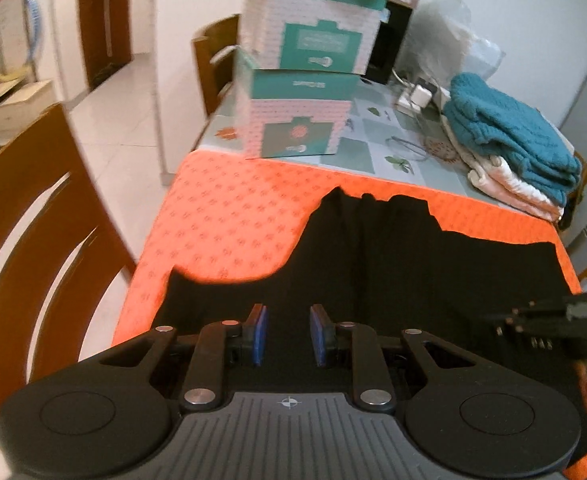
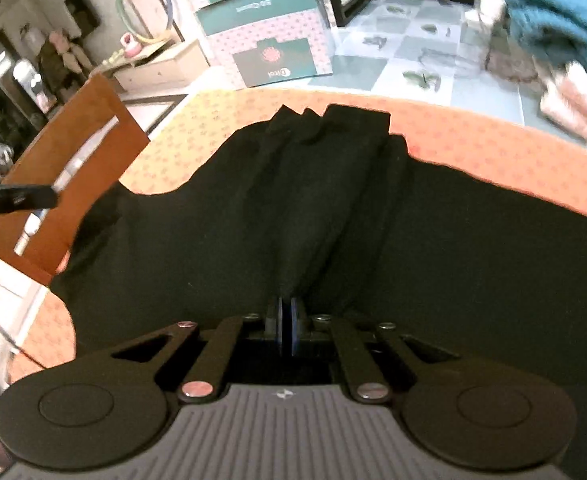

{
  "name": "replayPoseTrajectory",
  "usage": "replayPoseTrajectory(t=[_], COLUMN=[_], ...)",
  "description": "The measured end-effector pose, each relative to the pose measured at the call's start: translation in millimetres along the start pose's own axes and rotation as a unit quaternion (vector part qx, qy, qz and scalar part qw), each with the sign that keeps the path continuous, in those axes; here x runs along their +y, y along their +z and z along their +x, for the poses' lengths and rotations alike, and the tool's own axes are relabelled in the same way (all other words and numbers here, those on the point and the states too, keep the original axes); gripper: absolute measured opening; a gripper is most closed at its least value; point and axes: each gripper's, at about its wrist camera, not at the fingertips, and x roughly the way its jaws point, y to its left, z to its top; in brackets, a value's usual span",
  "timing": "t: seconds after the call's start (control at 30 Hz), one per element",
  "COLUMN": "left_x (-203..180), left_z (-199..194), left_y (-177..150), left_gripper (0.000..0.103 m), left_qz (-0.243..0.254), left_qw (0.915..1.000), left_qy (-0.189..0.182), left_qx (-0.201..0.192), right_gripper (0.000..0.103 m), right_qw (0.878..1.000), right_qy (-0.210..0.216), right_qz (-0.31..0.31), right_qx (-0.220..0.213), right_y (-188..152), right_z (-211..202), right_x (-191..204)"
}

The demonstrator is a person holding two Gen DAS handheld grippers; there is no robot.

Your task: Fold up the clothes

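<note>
The right gripper (image 2: 287,318) pinches the black garment (image 2: 333,216), tenting it toward twelve o'clock for folding; the left gripper (image 1: 289,334) hangs unclenched, empty.

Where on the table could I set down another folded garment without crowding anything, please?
The orange mat is bare left of the black garment, up to the stacked boxes. A narrower orange strip runs between the garment and the folded pile. The far tiled tablecloth is crowded with boxes, cables and the pile.
</note>
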Motion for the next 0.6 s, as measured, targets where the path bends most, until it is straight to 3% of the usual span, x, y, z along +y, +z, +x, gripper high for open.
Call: replayPoseTrajectory(t=[0.17,0.27,0.33,0.6], left_x=[6.4,11.4,16.1,45.1], left_z=[-26.2,-33.7,-38.9,-57.6], left_y=[-30.9,-44.8,-52.0,-69.2], left_gripper=[0.026,0.027,0.030,0.035], left_qz=[-0.037,-0.054,-0.067,-0.105], left_qw=[0.9991,0.9980,0.9970,0.9926], left_qy=[0.018,0.032,0.039,0.061], left_qx=[-0.008,-0.005,-0.003,-0.002], right_gripper=[0.005,0.006,0.009,0.014], right_qw=[0.998,0.997,0.997,0.998], right_qy=[-0.010,-0.023,-0.038,-0.014], right_qz=[-0.050,-0.072,-0.072,-0.056], right_qx=[-0.033,-0.001,0.011,-0.012], right_y=[-1.1,-7.3,-10.2,-12.4], right_z=[-15.0,-3.8,-0.8,-42.5], right_x=[16.1,18.2,16.3,24.4])
